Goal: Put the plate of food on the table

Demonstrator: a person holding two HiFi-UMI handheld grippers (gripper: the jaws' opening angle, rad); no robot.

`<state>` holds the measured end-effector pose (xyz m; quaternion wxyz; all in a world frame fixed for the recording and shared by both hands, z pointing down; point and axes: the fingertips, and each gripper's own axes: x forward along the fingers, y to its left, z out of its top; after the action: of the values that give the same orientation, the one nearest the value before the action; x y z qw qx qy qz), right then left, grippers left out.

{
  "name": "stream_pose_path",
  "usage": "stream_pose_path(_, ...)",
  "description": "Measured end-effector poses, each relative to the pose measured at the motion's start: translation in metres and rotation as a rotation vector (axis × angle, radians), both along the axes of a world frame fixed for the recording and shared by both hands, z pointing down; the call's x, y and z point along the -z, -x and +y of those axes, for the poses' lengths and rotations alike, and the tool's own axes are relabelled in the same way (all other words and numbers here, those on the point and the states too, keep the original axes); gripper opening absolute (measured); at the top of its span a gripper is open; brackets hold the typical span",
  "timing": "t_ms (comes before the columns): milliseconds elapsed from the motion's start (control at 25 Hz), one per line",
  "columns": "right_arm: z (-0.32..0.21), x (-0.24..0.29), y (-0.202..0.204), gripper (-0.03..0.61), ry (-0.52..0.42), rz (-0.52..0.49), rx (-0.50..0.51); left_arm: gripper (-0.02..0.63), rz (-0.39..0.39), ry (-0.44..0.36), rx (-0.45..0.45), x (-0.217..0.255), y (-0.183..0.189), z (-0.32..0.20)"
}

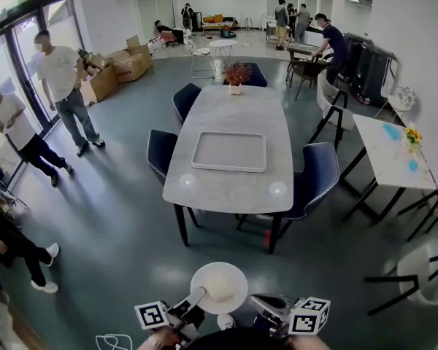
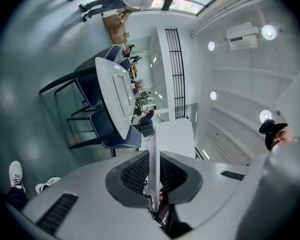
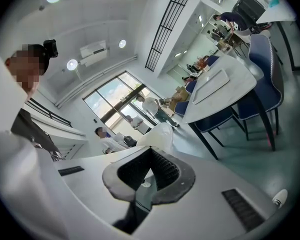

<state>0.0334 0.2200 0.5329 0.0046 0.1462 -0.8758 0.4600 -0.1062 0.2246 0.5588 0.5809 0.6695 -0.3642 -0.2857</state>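
A round white plate [image 1: 204, 273] with a pale mound of food [image 1: 222, 288] hangs over the grey floor at the bottom of the head view. It is well short of the marble dining table [image 1: 226, 188]. My left gripper [image 1: 199, 294] is shut on the plate's near-left rim. In the left gripper view the plate [image 2: 154, 144] shows edge-on between the pads of my left gripper [image 2: 153, 160]. My right gripper [image 1: 254, 300] meets the rim at the near right. In the right gripper view the tips of that gripper [image 3: 151, 148] close at the plate [image 3: 160, 134].
A white tray [image 1: 229, 152] lies mid-table, and a small plant [image 1: 236, 75] stands at the far end. Dark blue chairs [image 1: 317, 177] flank the table. Several people [image 1: 66, 86] stand at the left by the windows. A white side table [image 1: 390, 152] is at the right.
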Motion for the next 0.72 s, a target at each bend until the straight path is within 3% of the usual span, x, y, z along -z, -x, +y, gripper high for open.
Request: stream_pose_path(720, -0.013, -0.002, -0.002, 0.011, 0.031, -0.007, -0.011, 0.032, 0.017, 0.013, 0.029, -0.003, 0.004, -0.009)
